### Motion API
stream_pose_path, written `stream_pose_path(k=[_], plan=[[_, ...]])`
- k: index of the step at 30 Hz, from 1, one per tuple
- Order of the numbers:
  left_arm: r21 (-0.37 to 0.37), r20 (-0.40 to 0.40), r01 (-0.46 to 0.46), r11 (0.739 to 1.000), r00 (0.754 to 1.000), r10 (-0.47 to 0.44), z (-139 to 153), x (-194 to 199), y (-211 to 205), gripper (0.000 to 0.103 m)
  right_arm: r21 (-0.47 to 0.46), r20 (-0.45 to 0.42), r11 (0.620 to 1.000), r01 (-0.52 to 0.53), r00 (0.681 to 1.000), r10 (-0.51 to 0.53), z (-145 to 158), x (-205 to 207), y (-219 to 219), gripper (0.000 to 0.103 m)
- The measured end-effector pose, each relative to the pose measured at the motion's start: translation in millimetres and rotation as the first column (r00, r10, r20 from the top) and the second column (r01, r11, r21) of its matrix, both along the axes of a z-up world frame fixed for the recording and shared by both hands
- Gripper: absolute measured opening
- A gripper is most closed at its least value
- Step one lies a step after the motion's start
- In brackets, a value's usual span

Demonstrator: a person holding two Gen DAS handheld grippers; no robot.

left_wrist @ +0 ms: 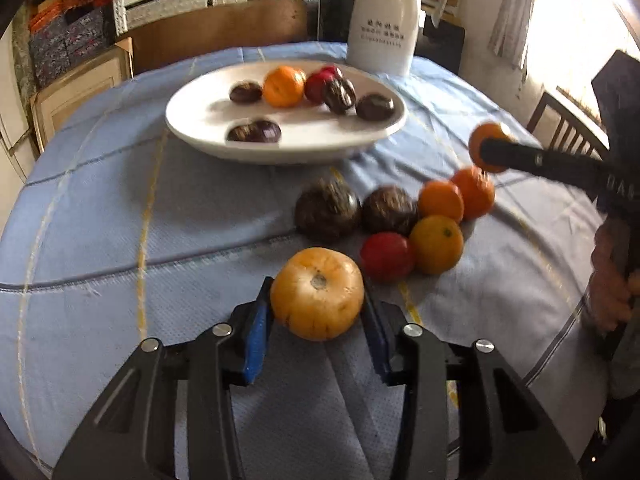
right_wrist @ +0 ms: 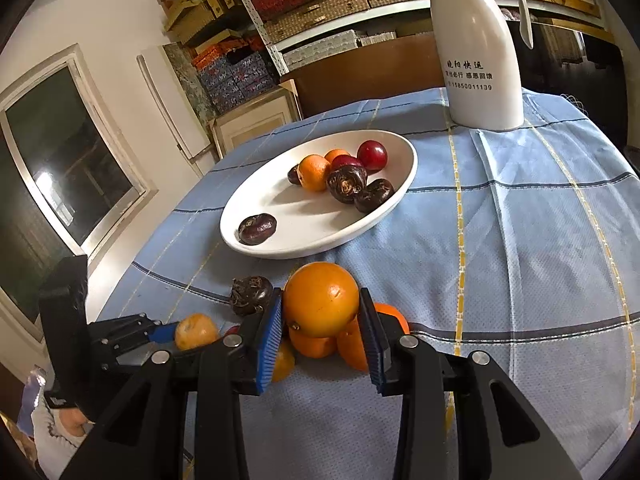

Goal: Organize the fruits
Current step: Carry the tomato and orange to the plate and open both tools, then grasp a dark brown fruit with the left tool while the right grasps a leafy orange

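Fruits [left_wrist: 436,244] — orange, red, dark brown — clustered beside white plate [left_wrist: 192,120].

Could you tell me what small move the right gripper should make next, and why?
Probably carry it forward over the white plate. The right gripper is already shut on an orange, held clear of the loose fruit pile on the blue tablecloth, and the plate's near half lies bare for setting it down.
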State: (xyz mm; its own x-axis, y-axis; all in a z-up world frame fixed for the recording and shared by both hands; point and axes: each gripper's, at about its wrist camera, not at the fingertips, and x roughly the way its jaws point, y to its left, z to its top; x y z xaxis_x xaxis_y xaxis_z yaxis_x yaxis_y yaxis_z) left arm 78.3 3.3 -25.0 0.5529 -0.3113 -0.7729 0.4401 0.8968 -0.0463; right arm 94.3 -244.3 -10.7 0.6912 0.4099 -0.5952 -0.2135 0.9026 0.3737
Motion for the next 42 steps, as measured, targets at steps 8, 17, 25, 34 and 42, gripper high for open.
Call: stream_pose_path(k=[8,17,25,34,42], plan=[[-0.038,0.124,-0.12,0.992,0.985,0.123,65.6,62.5,11.0,0.041,-0.035,0.015,0.999,-0.005,1.0,0.005,24.3,31.0,11.1,0.037],[-0.063,0.031,-0.197,0.978,0.979,0.199,35.1,141.1,5.7,0.041,-0.115,-0.042,0.992,-0.041,0.998,0.036,10.8,96.6,55.3,0.037],[-0.07,0.073,-0.179,0.981,0.98,0.184,36.6,129.3,7.0,0.062,-0.084,-0.011,0.996,-0.014,1.0,0.013,16.7,91.4,38.2,0.042],[-0.034,0.107,-0.159,0.987,0.981,0.162,29.1,71.1,5.3,0.084,-0.048,0.045,0.996,0.073,0.996,-0.071,22.7,60.4,4.3,0.052],[-0.008,0.116,-0.146,0.989,0.982,0.146,17.8,33.0,-3.8,0.094,0.018,0.018,0.985,0.169,0.985,-0.169,9.3,26.9,-35.0,0.061]])
